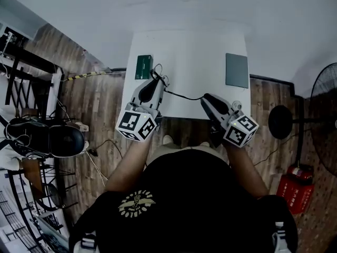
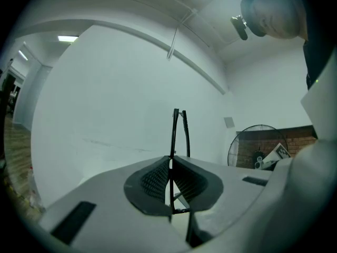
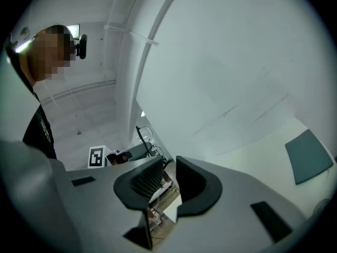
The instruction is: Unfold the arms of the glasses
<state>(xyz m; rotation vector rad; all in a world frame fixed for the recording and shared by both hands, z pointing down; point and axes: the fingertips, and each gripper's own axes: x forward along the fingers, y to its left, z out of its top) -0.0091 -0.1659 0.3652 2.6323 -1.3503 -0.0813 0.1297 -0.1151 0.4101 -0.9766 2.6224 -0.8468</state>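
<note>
The left gripper (image 1: 155, 79) is clamped shut on the glasses (image 2: 174, 133). Its own view shows the thin black frame pinched between the pads, with two slim black bars rising upright past the jaw tips. From over the person's shoulder, the glasses sit above the near part of the white table (image 1: 184, 51), toward seven o'clock on its top. One arm (image 1: 183, 96) is swung out toward three o'clock, and its end comes close to the right gripper (image 1: 206, 100). I cannot tell whether they touch. That gripper's jaws stand apart with nothing between them (image 3: 169, 181), and they point across at the left one. A green box (image 1: 144, 67) lies at nine o'clock on the table, and a grey pad (image 1: 237, 70) lies at three o'clock.
</note>
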